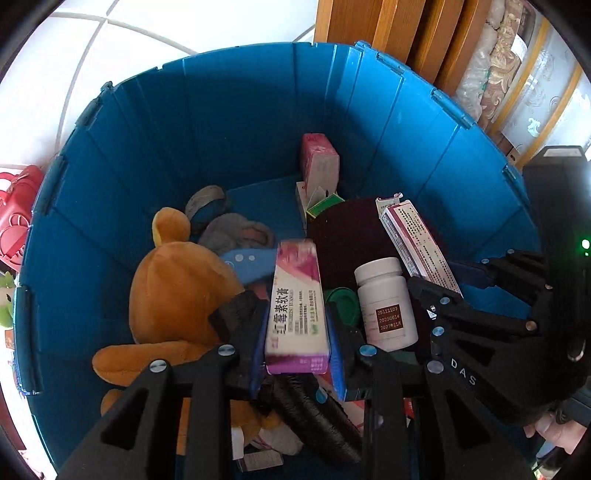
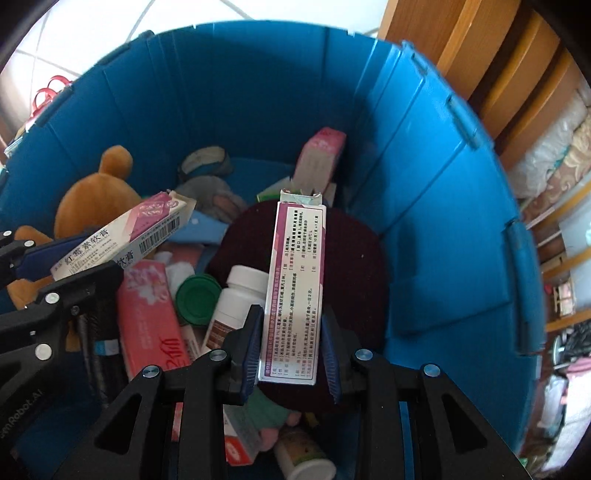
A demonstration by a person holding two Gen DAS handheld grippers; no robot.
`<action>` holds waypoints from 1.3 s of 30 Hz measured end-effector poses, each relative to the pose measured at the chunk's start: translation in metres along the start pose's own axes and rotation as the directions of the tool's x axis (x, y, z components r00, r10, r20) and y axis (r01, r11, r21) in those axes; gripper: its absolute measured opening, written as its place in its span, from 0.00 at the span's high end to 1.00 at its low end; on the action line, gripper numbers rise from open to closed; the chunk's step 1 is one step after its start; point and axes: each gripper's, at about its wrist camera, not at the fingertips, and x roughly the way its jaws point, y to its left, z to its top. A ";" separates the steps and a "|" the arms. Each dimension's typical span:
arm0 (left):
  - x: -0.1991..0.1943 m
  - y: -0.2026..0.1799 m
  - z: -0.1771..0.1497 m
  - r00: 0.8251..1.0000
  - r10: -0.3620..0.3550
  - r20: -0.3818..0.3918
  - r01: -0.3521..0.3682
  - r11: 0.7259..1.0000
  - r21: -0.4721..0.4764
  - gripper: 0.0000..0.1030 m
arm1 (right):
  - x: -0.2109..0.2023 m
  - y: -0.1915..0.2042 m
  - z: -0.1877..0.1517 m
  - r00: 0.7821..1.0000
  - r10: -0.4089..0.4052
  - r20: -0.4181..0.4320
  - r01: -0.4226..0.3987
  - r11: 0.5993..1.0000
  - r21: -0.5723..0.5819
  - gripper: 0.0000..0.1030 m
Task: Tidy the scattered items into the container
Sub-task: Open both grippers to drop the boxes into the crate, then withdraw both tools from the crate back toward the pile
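The blue plastic container [image 1: 229,122] fills both views [image 2: 229,103]. My left gripper [image 1: 297,343] is shut on a purple-and-white ointment box [image 1: 297,306] and holds it over the container's contents. It shows at the left of the right wrist view [image 2: 122,236]. My right gripper [image 2: 291,354] is shut on a second purple-and-white medicine box [image 2: 295,284], held above a dark maroon cloth [image 2: 351,266]. That box and gripper appear at the right of the left wrist view [image 1: 417,240].
Inside the container lie a brown plush bear [image 1: 177,288], a white pill bottle [image 1: 386,302], a green lid [image 2: 195,295], a pink tissue pack [image 2: 151,314], a pink box [image 1: 319,158] and grey slippers [image 1: 232,229]. A wooden cabinet [image 1: 388,26] stands behind.
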 end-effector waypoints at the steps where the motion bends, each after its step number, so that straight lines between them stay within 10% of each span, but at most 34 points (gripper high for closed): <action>1: 0.000 -0.001 -0.001 1.000 0.007 -0.001 -0.007 1.000 0.007 0.73 | 0.003 -0.001 -0.001 1.000 0.003 -0.010 -0.003 1.000 0.001 0.71; 10: -0.002 -0.014 -0.007 0.998 0.052 0.021 -0.053 0.995 0.083 0.51 | 0.009 -0.010 -0.006 0.999 -0.023 -0.033 0.024 1.000 0.012 0.60; 14: -0.016 -0.011 -0.008 0.996 0.065 0.064 -0.070 0.995 0.071 0.51 | -0.001 -0.005 0.000 1.000 -0.020 -0.011 0.020 1.000 0.004 0.22; 18: -0.043 -0.006 -0.015 0.985 0.104 0.140 -0.114 0.991 0.067 0.51 | -0.017 0.000 -0.006 0.999 -0.032 0.023 0.033 0.999 -0.044 0.05; 28: -0.127 0.010 -0.065 0.910 0.131 0.393 -0.150 0.989 0.018 0.47 | -0.091 0.022 -0.041 0.969 0.086 0.230 -0.067 0.994 -0.089 0.00; 33: -0.154 0.015 -0.098 0.844 0.175 0.507 -0.180 0.983 -0.040 0.30 | -0.116 0.050 -0.069 0.923 0.086 0.374 -0.050 0.993 -0.104 0.00; 39: -0.174 0.032 -0.126 0.803 0.249 0.541 -0.218 0.968 -0.123 0.30 | -0.140 0.080 -0.092 0.867 0.090 0.491 -0.054 0.995 -0.086 0.00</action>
